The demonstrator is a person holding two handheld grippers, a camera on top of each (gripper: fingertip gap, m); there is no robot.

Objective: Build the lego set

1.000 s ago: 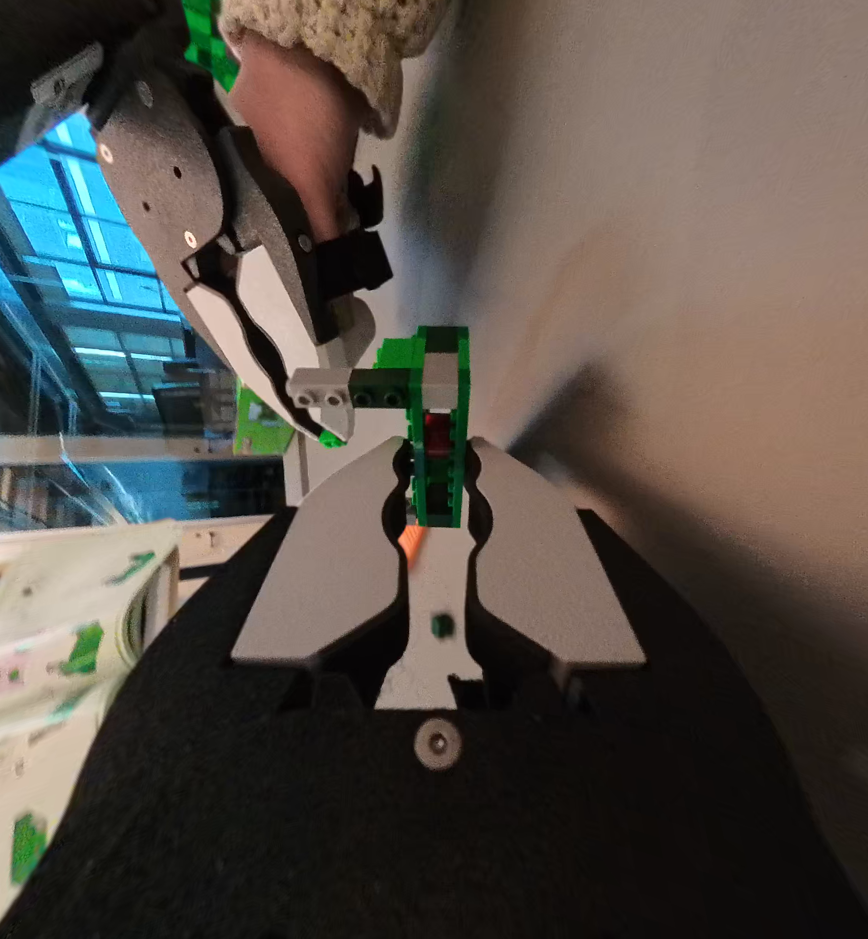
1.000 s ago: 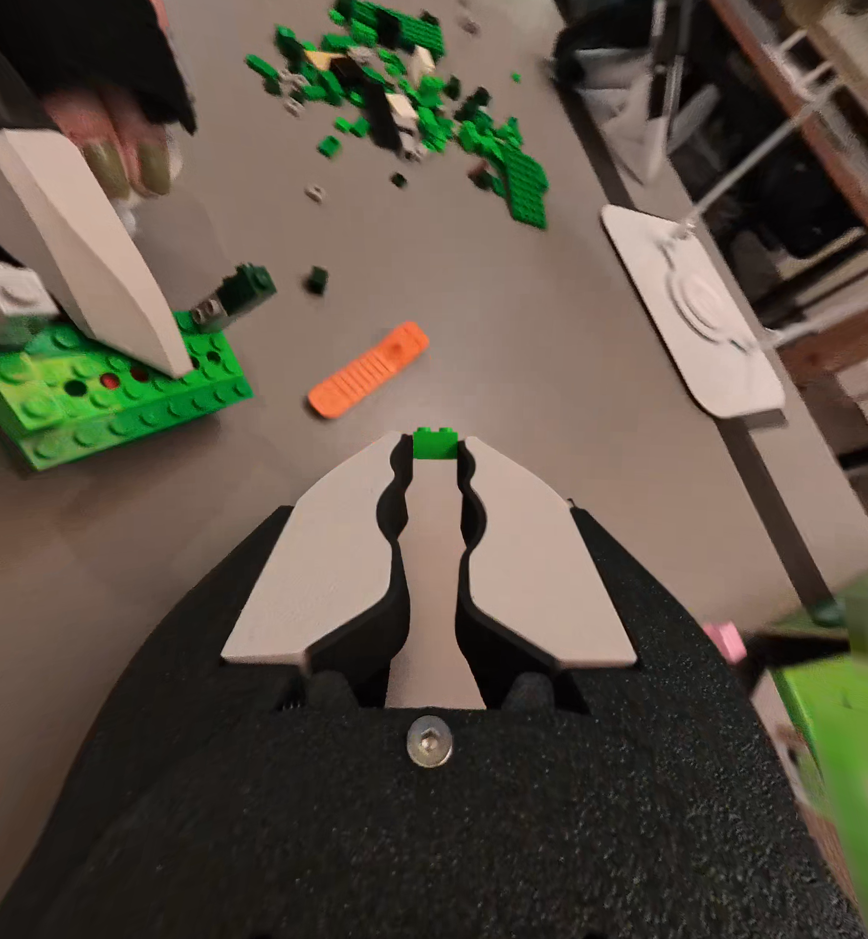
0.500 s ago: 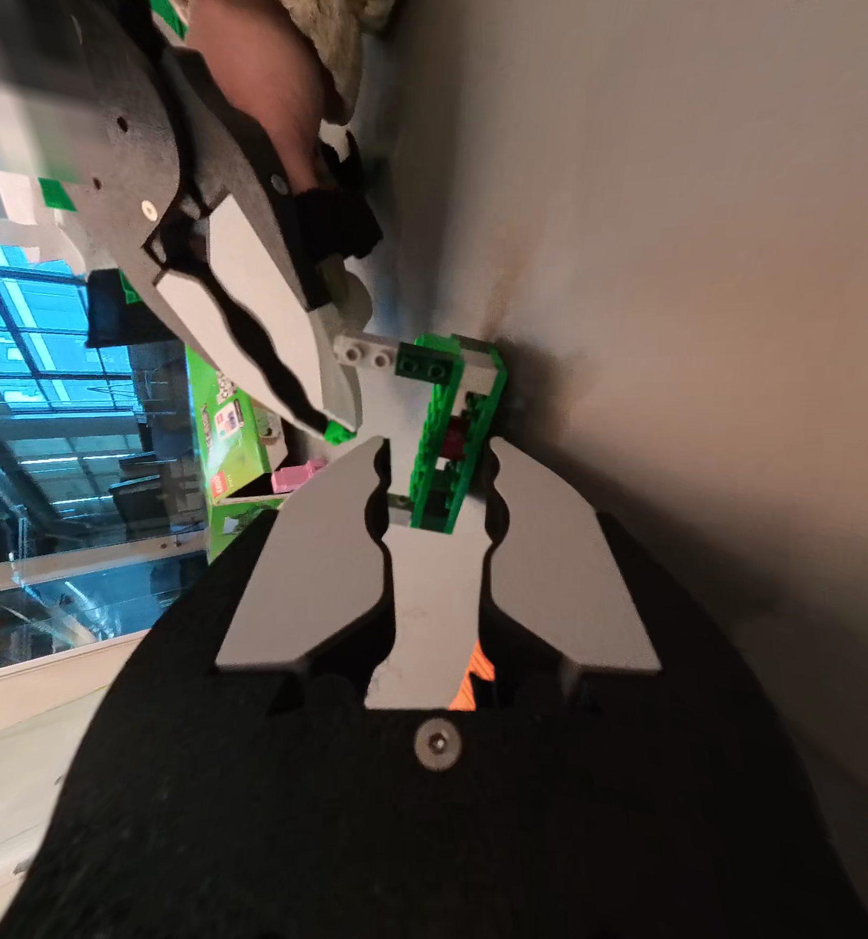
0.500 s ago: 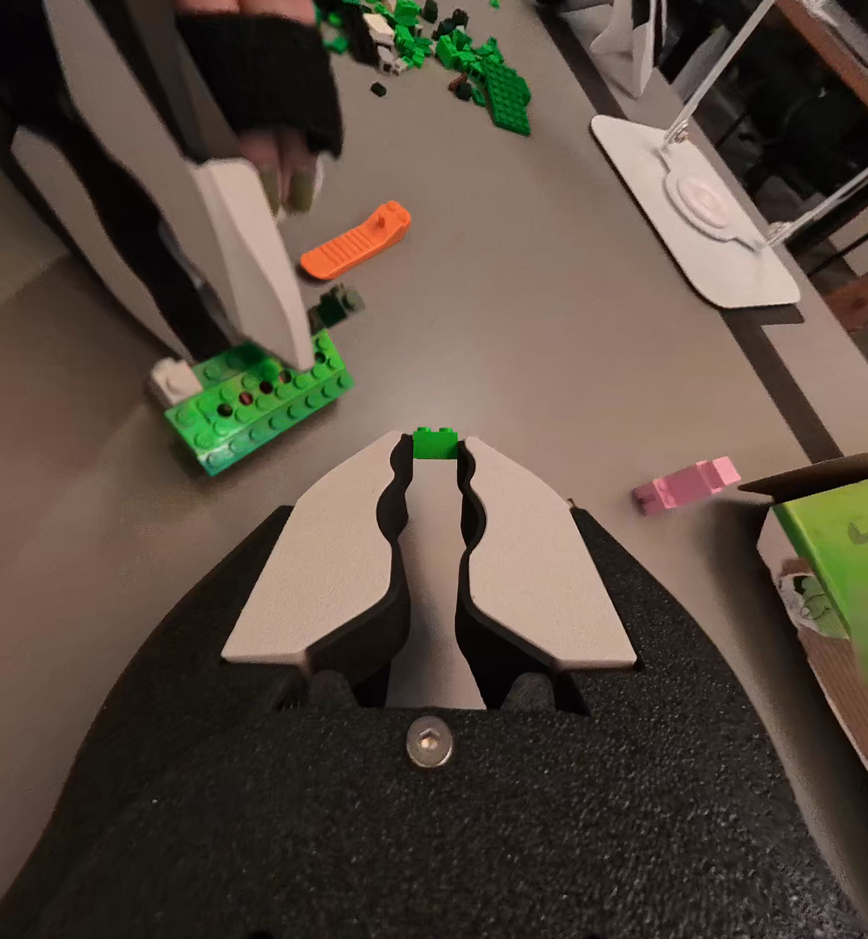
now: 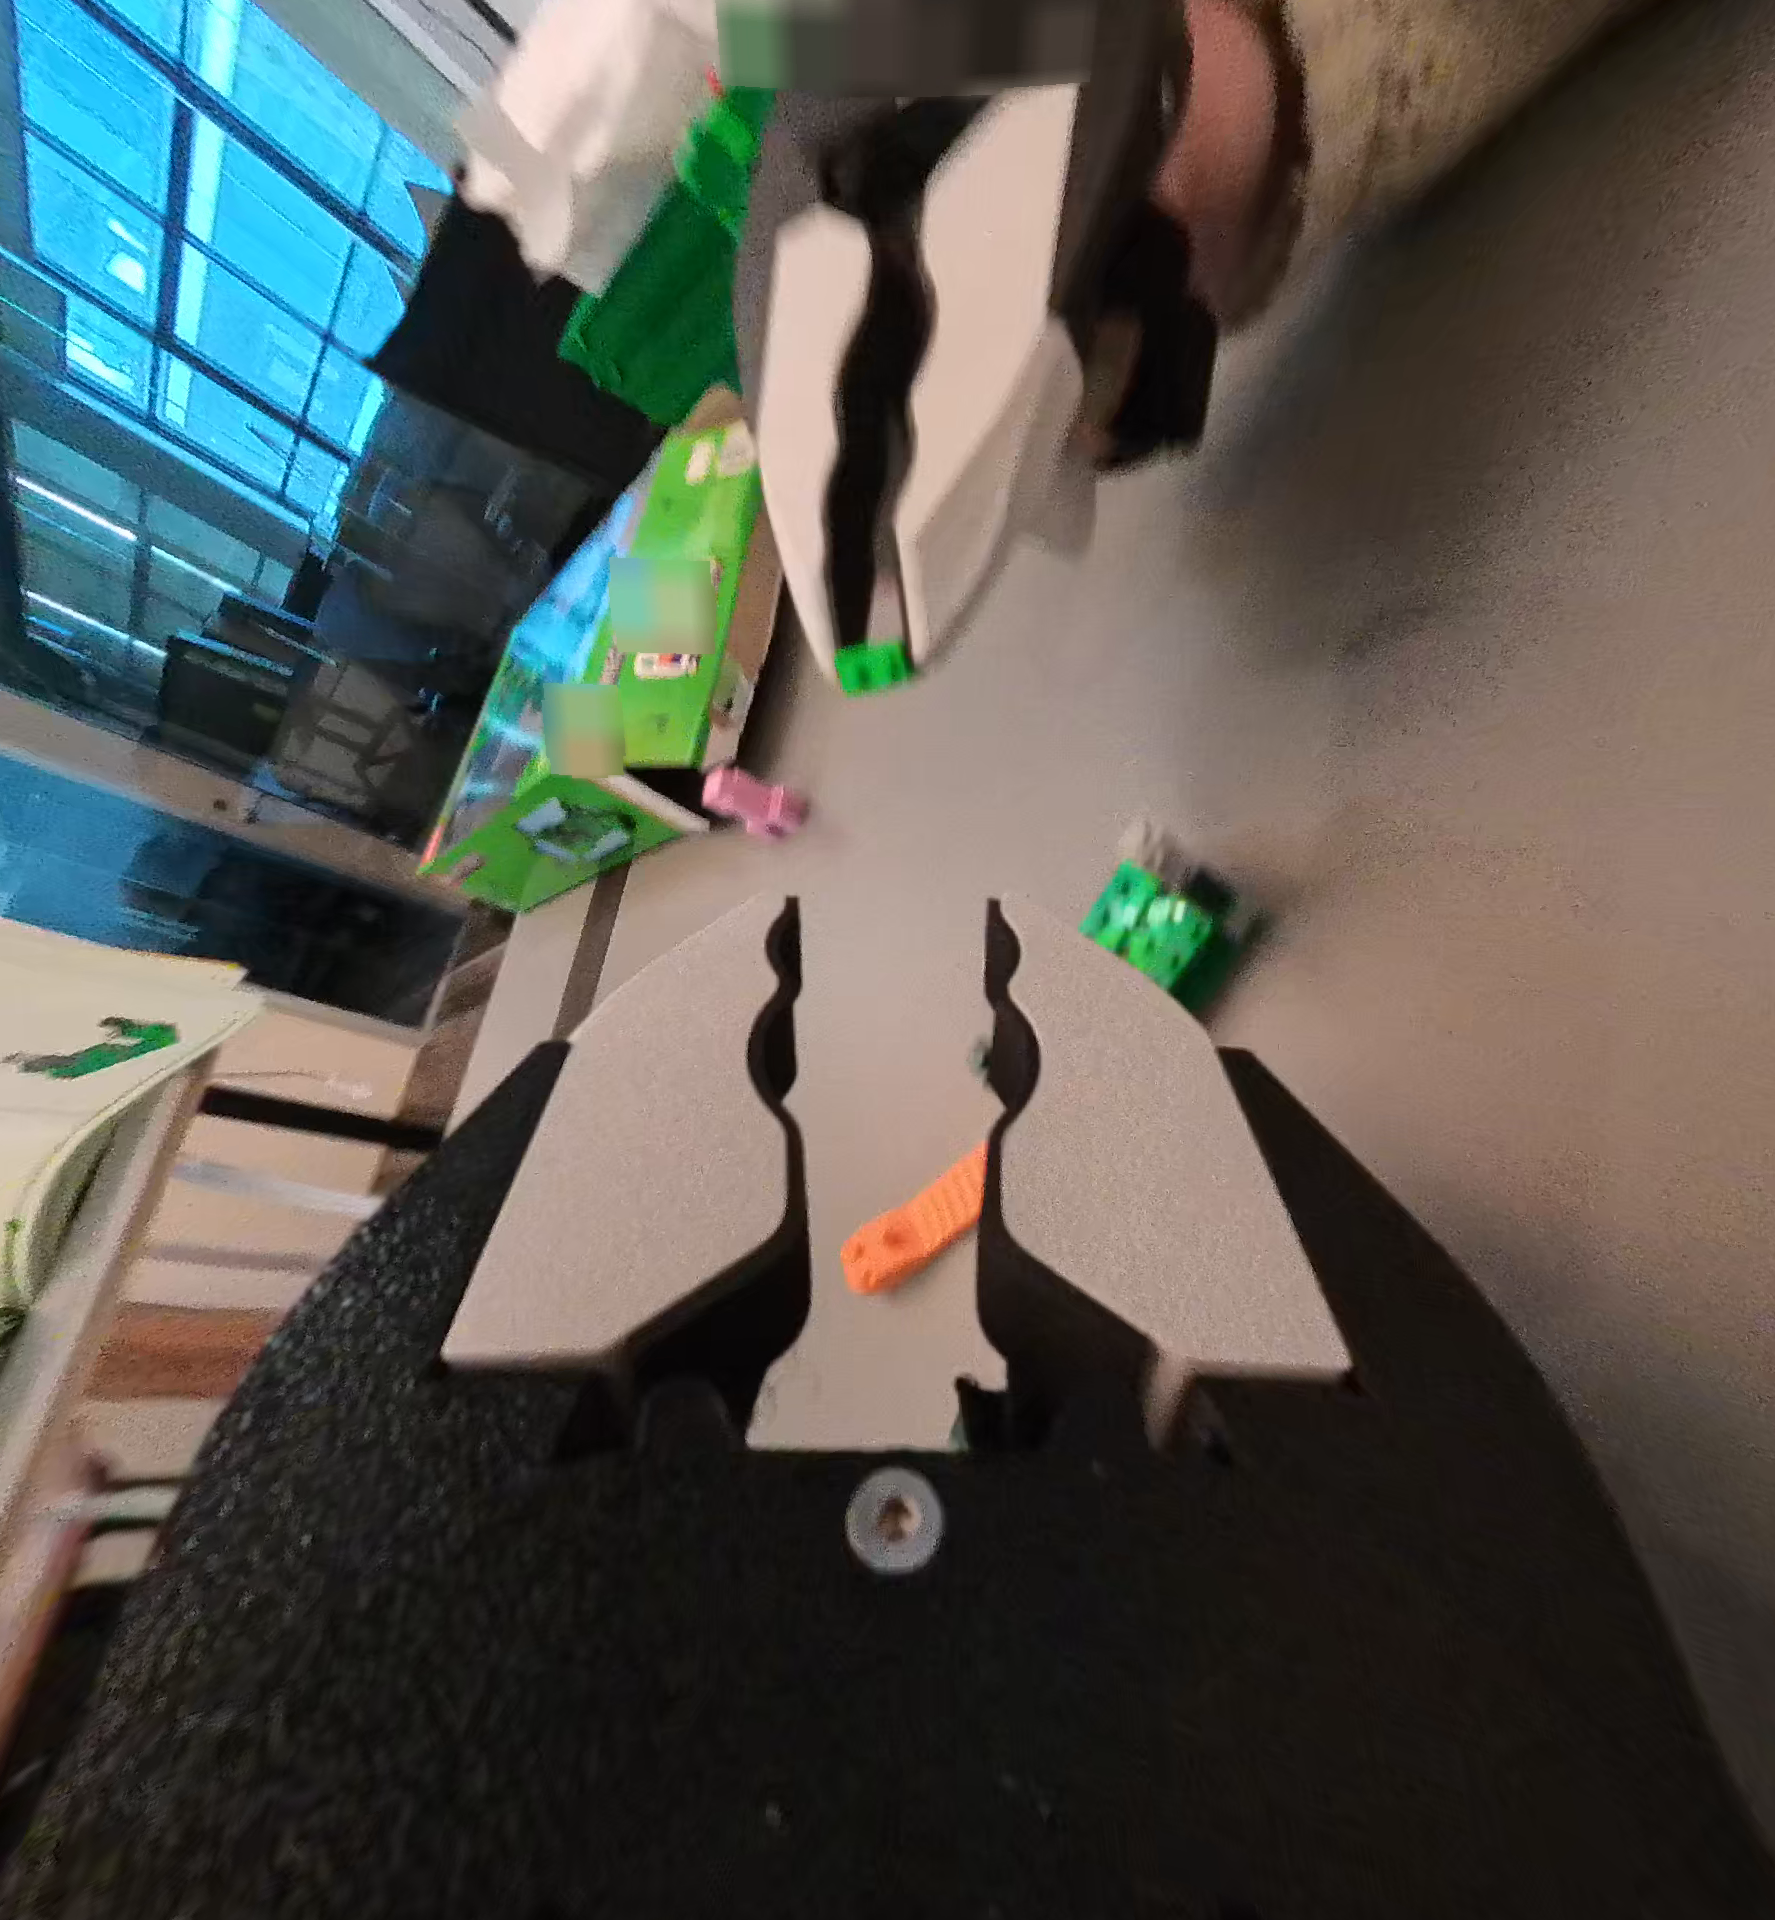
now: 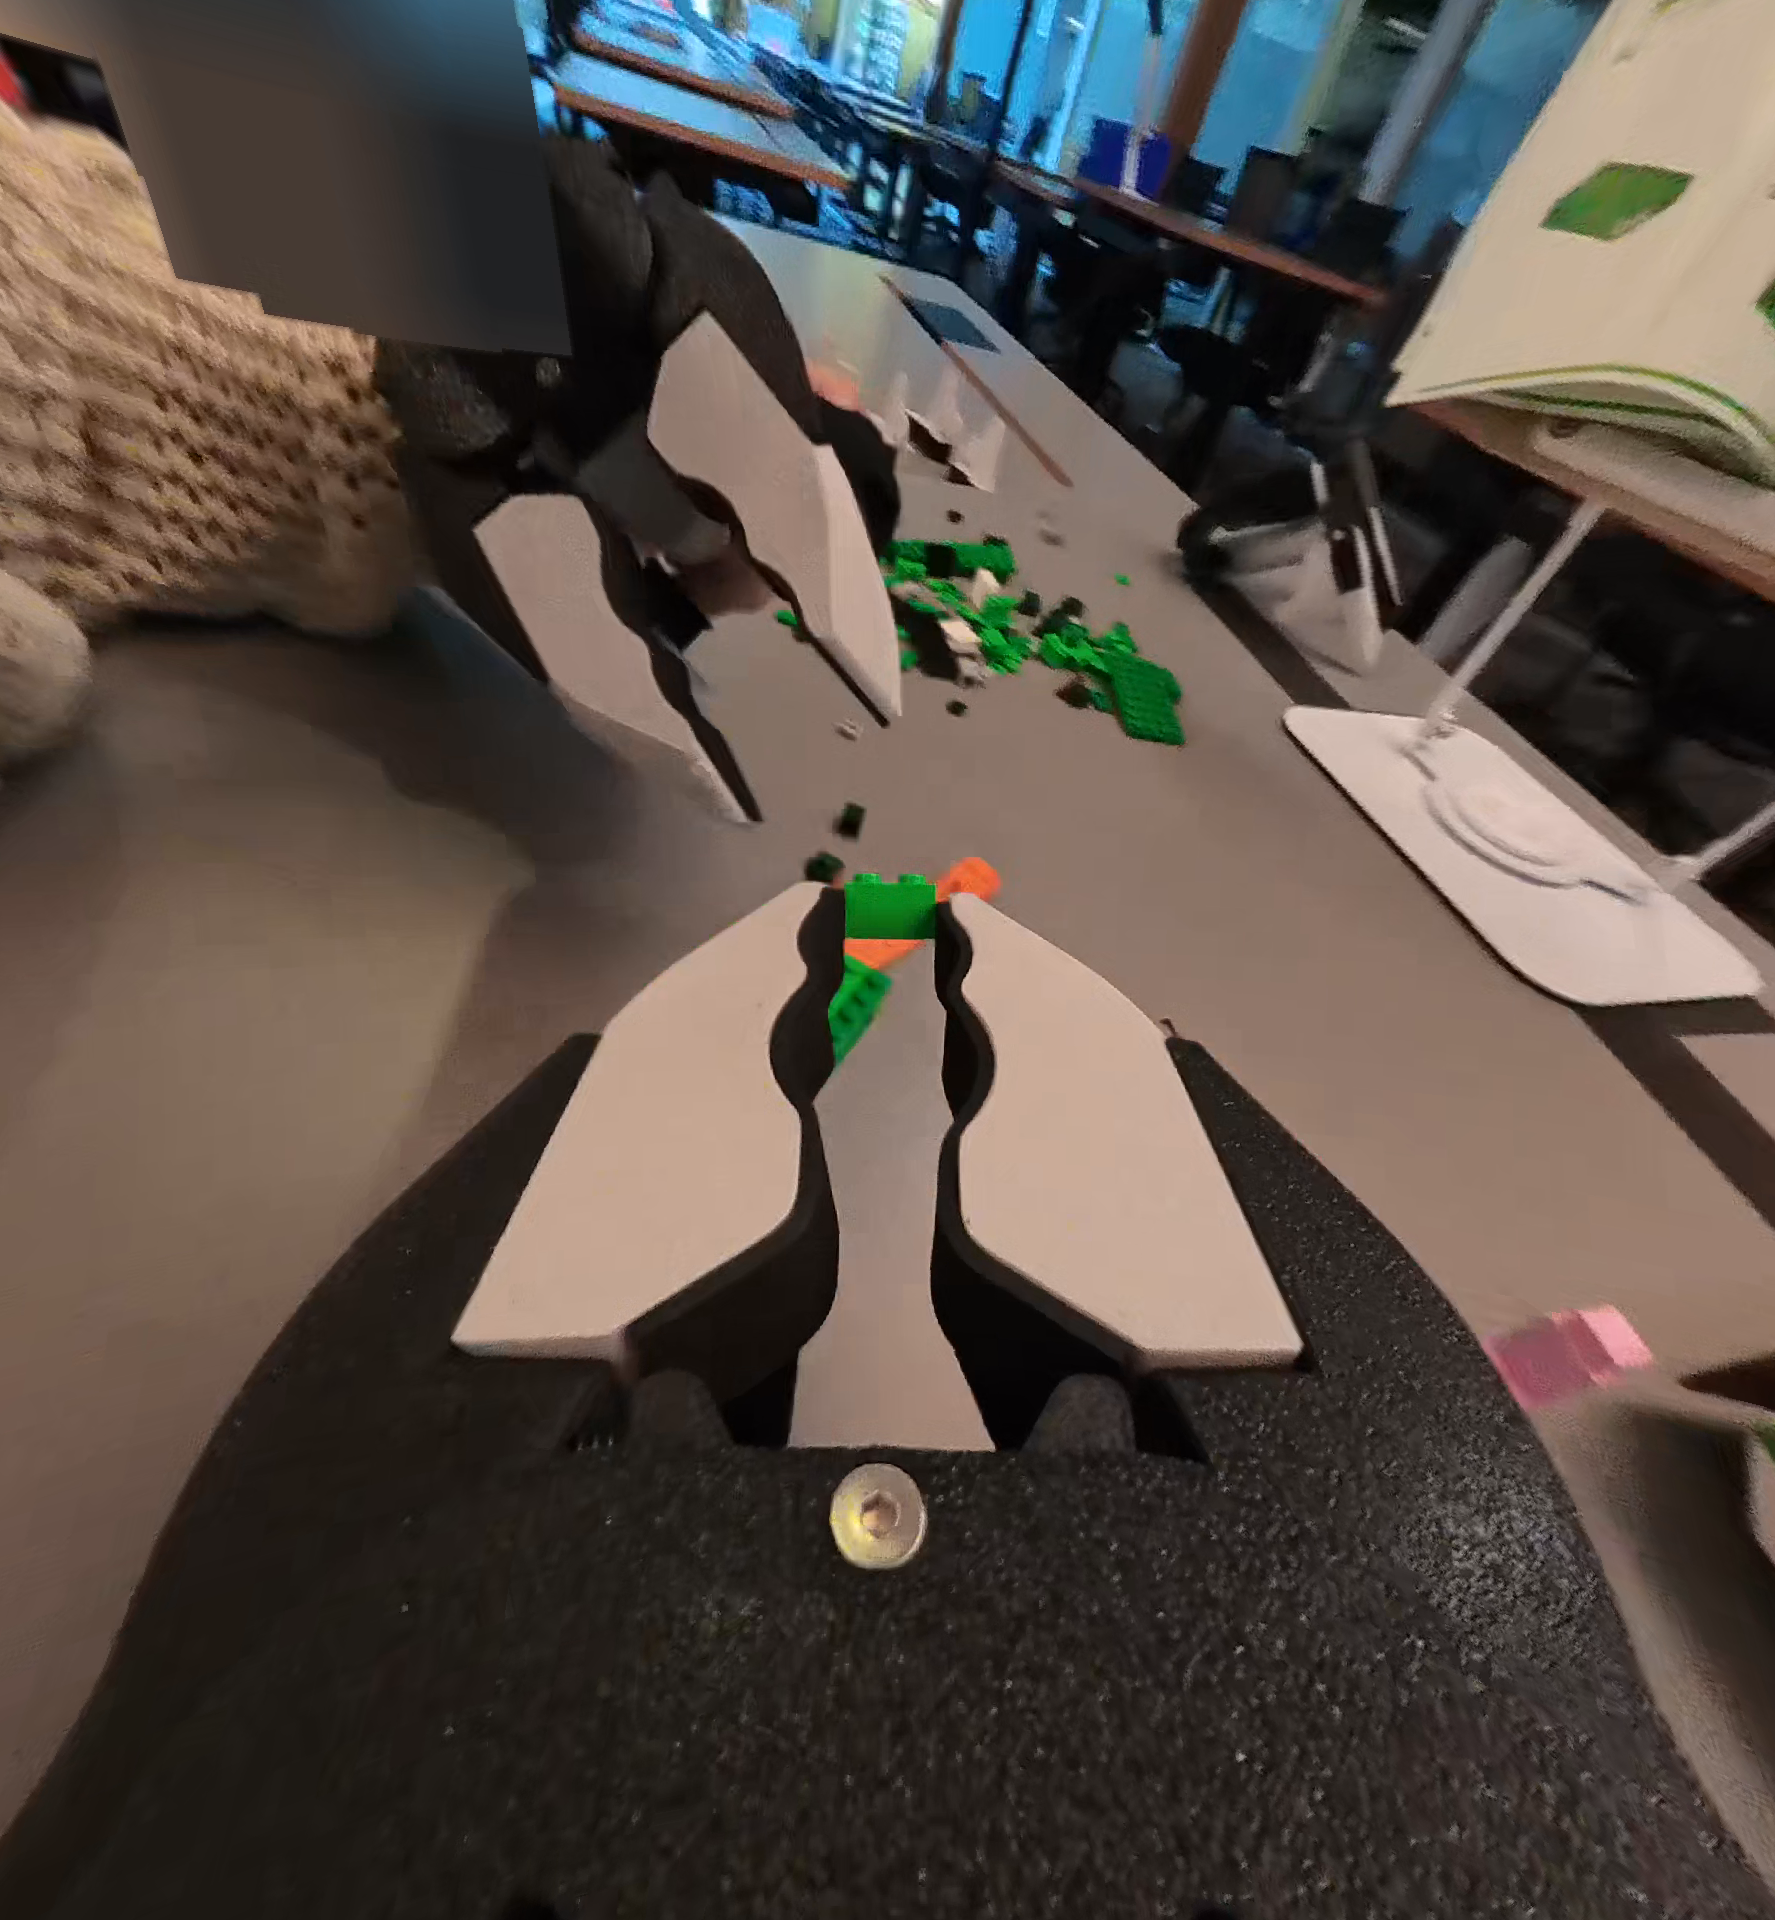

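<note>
My left gripper [image 5: 891, 916] is open and empty above the grey table [image 5: 1485, 935]. The green lego assembly [image 5: 1169, 930] lies on the table just right of its right fingertip. My right gripper [image 6: 888, 902] is shut on a small green brick [image 6: 890, 909]. In the left wrist view the right gripper [image 5: 867, 644] hangs farther off with the green brick [image 5: 870, 665] at its tips. In the right wrist view the open left gripper [image 6: 821, 758] is ahead to the left, and part of the assembly [image 6: 855, 1006] shows between my fingers.
An orange brick separator [image 5: 914, 1226] lies on the table under the left gripper. A pile of loose green bricks [image 6: 1049, 644] lies farther back. A white stand base [image 6: 1527, 852], a pink brick [image 5: 758, 805], a green box [image 5: 644, 665] and an open instruction booklet [image 6: 1641, 260] stand around. Between my left fingertips and the orange brick separator [image 5: 914, 1226] there is roughly 11 cm.
My left gripper opened, let go of the green assembly and pulled away; the assembly now lies on the table. The right gripper still holds the small green brick and has swung round.
</note>
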